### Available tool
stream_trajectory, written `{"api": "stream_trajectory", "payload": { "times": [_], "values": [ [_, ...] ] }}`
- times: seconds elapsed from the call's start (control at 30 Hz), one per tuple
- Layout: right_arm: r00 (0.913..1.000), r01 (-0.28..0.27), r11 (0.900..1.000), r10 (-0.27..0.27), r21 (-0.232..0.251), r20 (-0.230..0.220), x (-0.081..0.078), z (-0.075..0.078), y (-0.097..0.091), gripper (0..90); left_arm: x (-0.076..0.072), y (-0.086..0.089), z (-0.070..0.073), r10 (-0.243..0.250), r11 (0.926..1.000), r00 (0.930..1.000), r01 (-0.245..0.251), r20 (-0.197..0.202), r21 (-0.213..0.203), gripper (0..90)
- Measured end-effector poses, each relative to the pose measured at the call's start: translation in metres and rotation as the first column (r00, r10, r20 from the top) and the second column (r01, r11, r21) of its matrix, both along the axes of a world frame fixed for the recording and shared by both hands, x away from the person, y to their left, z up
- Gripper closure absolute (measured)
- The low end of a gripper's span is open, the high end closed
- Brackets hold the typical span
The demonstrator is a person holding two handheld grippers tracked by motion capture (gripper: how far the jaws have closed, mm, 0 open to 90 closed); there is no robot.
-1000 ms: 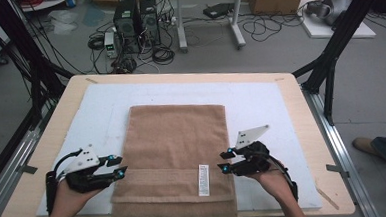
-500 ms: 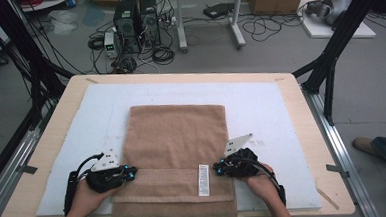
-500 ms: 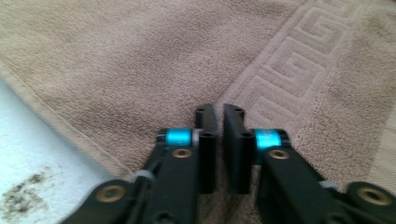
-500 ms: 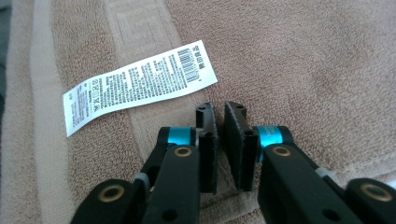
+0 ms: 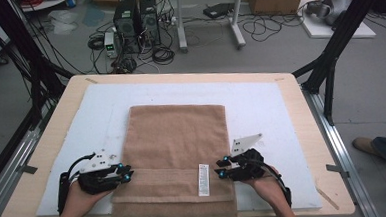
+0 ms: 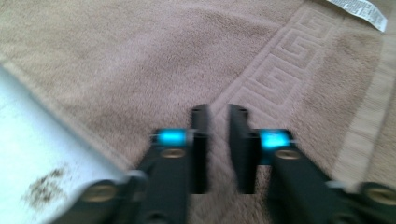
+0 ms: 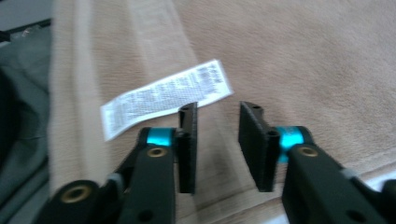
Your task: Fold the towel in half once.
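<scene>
Brown towel [image 5: 175, 139] on white mat [image 5: 270, 99]; white care label [image 5: 203, 179] near towel's right edge, print unreadable. Left gripper [image 5: 126, 174], right gripper [image 5: 219, 168] at towel's sides: jaws just reopened, parted, grasping nothing.

towel [image 5: 175, 139] on mat [image 5: 261, 105] | mat on table [image 5: 302, 133] | label [image 5: 203, 179] on towel's near band

From above, my workspace sits in even, soft overhead light; the white mat [image 5: 261, 105] on the surface is bright without glare, and shadows under my hands are faint. That picture is sharp at centre, slightly soft toward the corners. My left gripper view is smeared with motion blur, worst at lower left. My right gripper view blurs along its left edge, the towel's label [image 7: 166, 98] unreadable.
</scene>
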State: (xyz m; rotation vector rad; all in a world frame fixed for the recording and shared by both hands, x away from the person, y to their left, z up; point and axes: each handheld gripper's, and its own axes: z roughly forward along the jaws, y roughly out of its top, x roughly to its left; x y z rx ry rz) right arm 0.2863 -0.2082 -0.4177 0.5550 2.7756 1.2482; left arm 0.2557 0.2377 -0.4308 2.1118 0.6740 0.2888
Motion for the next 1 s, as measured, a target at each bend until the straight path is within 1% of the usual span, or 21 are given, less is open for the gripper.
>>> {"api": "stream_trajectory", "payload": {
  "times": [0.03,0.07,0.1,0.13,0.17,0.2,0.23,0.27,0.33,0.4,0.5,0.57,0.63,0.7,0.83,0.93,1.0],
  "values": [
    [1.0,-0.005,1.0,0.005,-0.001,-0.006,-0.004,0.0,0.0,65.1,-0.002,0.001,-0.002,-0.014,0.9999,0.9999,0.014,-0.006,0.001,65.6],
    [0.9999,-0.012,0.9999,0.012,-0.006,-0.009,-0.007,-0.001,0.001,64.2,-0.002,0.001,-0.003,-0.029,0.9995,0.9994,0.029,-0.017,0.013,63.2],
    [0.9998,-0.015,0.9997,0.015,-0.019,-0.01,-0.01,-0.003,0.003,63.3,-0.003,0.0,-0.006,-0.037,0.9991,0.9989,0.037,-0.028,0.022,60.4],
    [0.9998,-0.015,0.9992,0.014,-0.036,-0.016,-0.012,-0.005,0.004,63.1,-0.004,-0.001,-0.009,-0.044,0.9982,0.9986,0.045,-0.03,0.038,58.7],
    [0.9997,-0.02,0.9987,0.019,-0.047,-0.017,-0.012,-0.008,0.006,63.3,-0.005,-0.003,-0.012,-0.055,0.997,0.998,0.056,-0.032,0.052,59.0],
    [0.9992,-0.024,0.9973,0.022,-0.07,-0.035,-0.012,-0.013,0.008,65.5,-0.007,-0.004,-0.014,-0.054,0.9971,0.9984,0.054,-0.015,0.054,61.1],
    [0.999,-0.033,0.9948,0.03,-0.096,-0.035,-0.012,-0.018,0.011,67.5,-0.007,-0.004,-0.015,-0.053,0.9974,0.9986,0.053,-0.006,0.049,64.9],
    [0.9994,-0.029,0.996,0.028,-0.085,-0.021,-0.013,-0.019,0.011,70.3,-0.007,-0.004,-0.016,-0.054,0.9978,0.9985,0.054,-0.008,0.038,72.8],
    [0.9994,-0.015,0.9973,0.013,-0.071,-0.031,-0.012,-0.02,0.009,77.4,-0.006,-0.006,-0.017,-0.04,0.9988,0.9992,0.04,-0.007,0.027,81.1],
    [0.999,-0.024,0.9971,0.021,-0.072,-0.04,-0.009,-0.019,0.009,83.9,-0.005,-0.007,-0.017,-0.035,0.9991,0.9993,0.035,-0.014,0.023,85.0],
    [0.9988,-0.04,0.9958,0.038,-0.082,-0.032,-0.008,-0.016,0.01,86.0,-0.005,-0.007,-0.014,-0.023,0.9995,0.9996,0.023,-0.017,0.02,86.4],
    [0.9987,-0.04,0.9965,0.037,-0.074,-0.035,-0.008,-0.015,0.009,86.3,-0.006,-0.006,-0.012,-0.019,0.9998,0.9998,0.019,-0.008,0.011,86.5],
    [0.9989,-0.037,0.998,0.036,-0.051,-0.031,-0.008,-0.012,0.007,86.3,-0.007,-0.005,-0.007,-0.021,0.9998,0.9998,0.021,-0.006,-0.003,86.5],
    [0.999,-0.038,0.9985,0.037,-0.04,-0.023,-0.01,-0.008,0.005,86.3,-0.008,-0.004,-0.002,-0.023,0.9996,0.9997,0.023,0.002,-0.016,86.6],
    [0.9989,-0.046,0.9986,0.046,-0.027,-0.001,-0.011,0.002,0.004,86.4,-0.011,-0.002,0.011,-0.025,0.9993,0.9994,0.026,0.025,-0.026,86.6],
    [0.9986,-0.051,0.9987,0.051,0.008,0.013,-0.013,0.014,0.0,86.4,-0.016,0.0,0.021,-0.027,0.9986,0.9988,0.029,0.041,-0.044,86.6],
    [0.9983,-0.052,0.9984,0.051,0.022,0.027,-0.016,0.022,-0.003,86.2,-0.019,0.0,0.026,-0.038,0.9984,0.9978,0.04,0.055,-0.04,86.6]
  ]
}}
